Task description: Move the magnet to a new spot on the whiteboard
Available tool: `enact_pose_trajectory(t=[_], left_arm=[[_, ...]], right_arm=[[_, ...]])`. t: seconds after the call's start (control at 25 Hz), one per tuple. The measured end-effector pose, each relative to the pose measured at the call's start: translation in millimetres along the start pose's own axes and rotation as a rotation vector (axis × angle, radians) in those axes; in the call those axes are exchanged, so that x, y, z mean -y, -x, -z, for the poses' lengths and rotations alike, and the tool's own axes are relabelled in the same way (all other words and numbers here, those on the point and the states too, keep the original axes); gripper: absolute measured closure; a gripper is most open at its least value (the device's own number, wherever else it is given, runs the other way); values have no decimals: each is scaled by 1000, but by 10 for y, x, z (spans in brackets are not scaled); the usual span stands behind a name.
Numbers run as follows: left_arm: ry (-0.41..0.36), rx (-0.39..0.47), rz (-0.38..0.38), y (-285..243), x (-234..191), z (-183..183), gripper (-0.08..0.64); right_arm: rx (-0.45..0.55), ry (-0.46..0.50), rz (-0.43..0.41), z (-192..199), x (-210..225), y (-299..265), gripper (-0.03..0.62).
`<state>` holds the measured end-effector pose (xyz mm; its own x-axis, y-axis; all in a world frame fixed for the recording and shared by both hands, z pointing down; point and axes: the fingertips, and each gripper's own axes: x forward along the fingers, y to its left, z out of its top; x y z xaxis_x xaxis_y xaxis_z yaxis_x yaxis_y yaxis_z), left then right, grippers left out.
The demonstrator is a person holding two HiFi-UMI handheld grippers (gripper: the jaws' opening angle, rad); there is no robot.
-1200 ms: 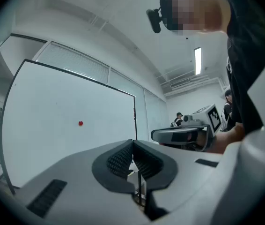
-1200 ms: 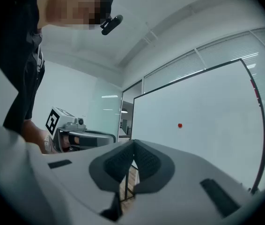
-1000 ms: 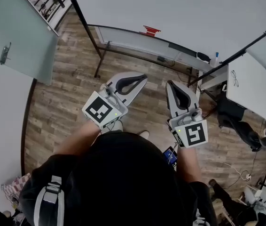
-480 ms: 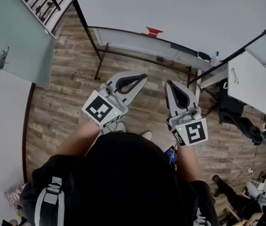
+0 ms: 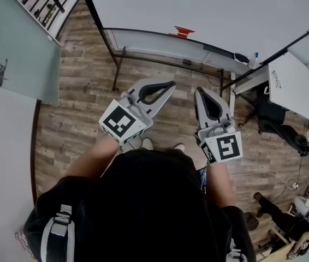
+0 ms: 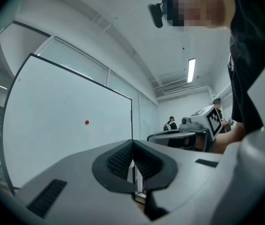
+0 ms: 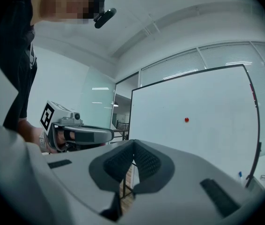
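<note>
The small round red magnet point(image 7: 186, 120) clung to the open middle of the large black-framed whiteboard point(image 7: 207, 144), well apart from the left claw point(image 6: 133, 159) and the right claw point(image 7: 133, 159), which hung side by side above the wooden plank floor point(image 5: 83, 91), each clenched on nothing.

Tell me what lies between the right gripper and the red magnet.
Nothing: in the right gripper view only open air and bare whiteboard separate the shut right gripper from the red magnet.
</note>
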<state>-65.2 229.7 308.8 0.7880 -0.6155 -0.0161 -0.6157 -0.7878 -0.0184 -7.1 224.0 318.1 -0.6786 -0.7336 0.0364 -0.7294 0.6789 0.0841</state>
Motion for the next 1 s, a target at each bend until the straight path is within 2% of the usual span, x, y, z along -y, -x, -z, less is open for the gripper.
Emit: enact_pose_trajectory(t=[0.2, 0.6, 1.0], left_arm=[[15, 1, 16, 10, -108, 73, 555], [5, -4, 10, -245, -420, 115, 555], [-4, -17, -2, -832, -845, 179, 555]], right_arm=[[-13, 4, 14, 36, -24, -80, 597], [15, -16, 0, 47, 264, -411, 597], [20, -20, -29, 111, 864, -845, 597]])
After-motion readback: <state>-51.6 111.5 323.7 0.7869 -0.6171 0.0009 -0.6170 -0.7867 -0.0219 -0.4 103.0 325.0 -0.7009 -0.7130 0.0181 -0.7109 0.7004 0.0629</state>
